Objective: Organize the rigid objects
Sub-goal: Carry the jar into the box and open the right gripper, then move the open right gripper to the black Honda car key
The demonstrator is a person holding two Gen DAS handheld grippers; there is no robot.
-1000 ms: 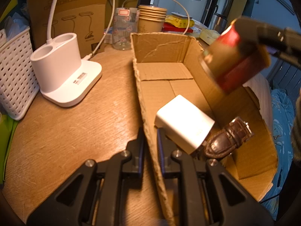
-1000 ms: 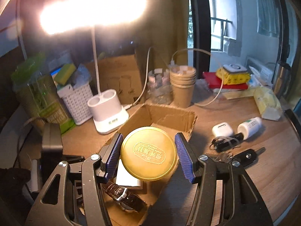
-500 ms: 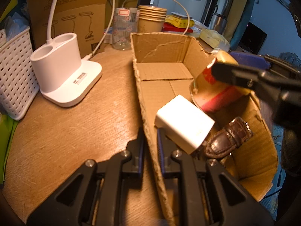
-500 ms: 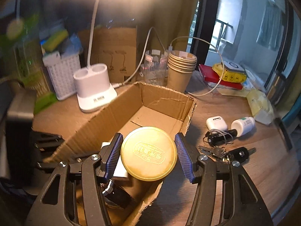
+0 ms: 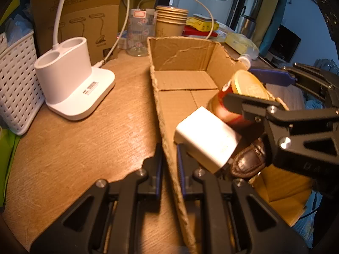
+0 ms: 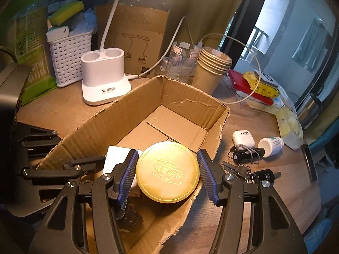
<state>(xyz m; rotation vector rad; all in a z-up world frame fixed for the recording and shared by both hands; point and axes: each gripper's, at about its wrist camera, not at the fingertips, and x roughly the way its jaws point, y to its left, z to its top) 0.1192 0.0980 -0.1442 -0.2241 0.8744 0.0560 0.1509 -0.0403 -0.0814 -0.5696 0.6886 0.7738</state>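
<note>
Table: round wood table (image 5: 84, 139) w/ lots of stuff, window at the back.
Box: open cardboard box (image 6: 118, 122) in the middle of the table.
Left claw: left gripper (image 5: 169, 165) pinches the box's near side wall, one finger inside, one outside, pressed tight on the card.
Right claw: right gripper (image 6: 167, 176) hangs over the box. Blue pads sit on both sides of the red tin (image 5: 231, 103) w/ a gold lid (image 6: 167, 174). Claw is squeezing it, tin tilted, low in the box.
In the box: white charger block (image 5: 206, 139) + brown watch strap (image 5: 247, 160), just beside the tin.
Left of box: white lamp base (image 5: 74, 84) w/ two holes, white basket (image 5: 17, 84) next to it.
Behind box: stack of paper cups (image 6: 211, 72), clear glass (image 6: 180, 63).
Right of box: white earbud case (image 6: 242, 138), small white bottle (image 6: 271, 146), keys (image 6: 250, 172), all on the table, apart from the box.
</note>
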